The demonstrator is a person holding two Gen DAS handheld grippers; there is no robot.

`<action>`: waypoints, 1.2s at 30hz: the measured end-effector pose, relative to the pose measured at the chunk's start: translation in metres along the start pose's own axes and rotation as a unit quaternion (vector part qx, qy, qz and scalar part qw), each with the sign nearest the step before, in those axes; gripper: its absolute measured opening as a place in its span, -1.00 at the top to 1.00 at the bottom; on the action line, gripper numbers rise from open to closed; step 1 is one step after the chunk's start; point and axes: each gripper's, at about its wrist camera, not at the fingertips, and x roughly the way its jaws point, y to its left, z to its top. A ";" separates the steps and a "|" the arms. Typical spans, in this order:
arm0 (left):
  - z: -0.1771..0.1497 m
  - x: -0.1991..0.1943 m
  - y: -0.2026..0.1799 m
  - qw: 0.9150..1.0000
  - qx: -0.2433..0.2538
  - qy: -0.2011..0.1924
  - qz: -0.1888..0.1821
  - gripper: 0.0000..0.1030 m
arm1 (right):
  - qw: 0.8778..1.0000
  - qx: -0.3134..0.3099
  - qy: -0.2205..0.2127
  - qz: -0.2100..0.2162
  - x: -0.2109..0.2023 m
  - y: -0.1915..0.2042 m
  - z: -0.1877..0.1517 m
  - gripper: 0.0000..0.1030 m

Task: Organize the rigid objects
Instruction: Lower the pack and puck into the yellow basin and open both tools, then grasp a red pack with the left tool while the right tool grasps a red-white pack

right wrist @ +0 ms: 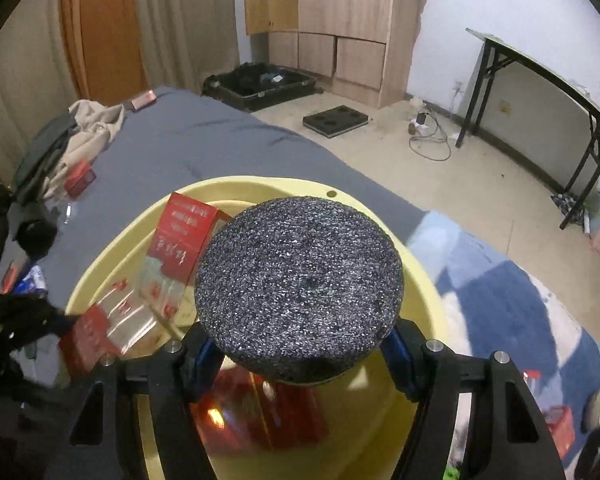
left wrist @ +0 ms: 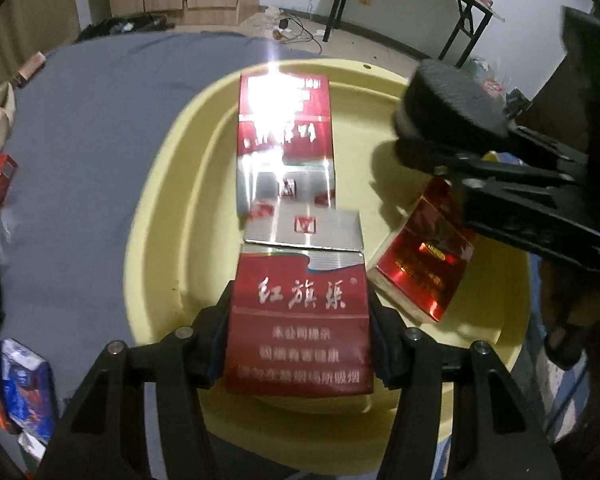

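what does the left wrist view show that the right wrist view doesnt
Only the left wrist view: the left gripper shut on a red pack, and a blue pack on the bed.
Only the right wrist view: an open suitcase and a black tray on the floor.
Both: the yellow basin, the long red carton, and the right gripper holding the black foam disc.

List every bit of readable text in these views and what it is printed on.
"红旗渠": on the red pack held in the left tool.
Smaller white lines below it: too blurred to read.
Print on the other red packs in the yellow basin: blurred or washed out by glare.
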 end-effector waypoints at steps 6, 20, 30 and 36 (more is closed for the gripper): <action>-0.007 -0.007 -0.001 1.000 -0.009 -0.018 -0.007 -0.21 | 0.999 -0.005 0.034 -0.003 0.026 0.006 0.000 -0.38; 0.018 -0.084 -0.063 0.991 0.044 -0.117 -0.052 -1.00 | 0.984 0.117 -0.128 -0.025 -0.126 -0.076 -0.041 -0.99; 0.044 -0.073 -0.261 0.968 0.234 -0.064 -0.069 -1.00 | 0.973 0.108 -0.115 -0.165 -0.248 -0.195 -0.183 -0.99; 0.028 -0.018 -0.311 0.965 0.255 -0.020 -0.059 -1.00 | 0.977 0.147 -0.083 -0.128 -0.257 -0.266 -0.239 -0.99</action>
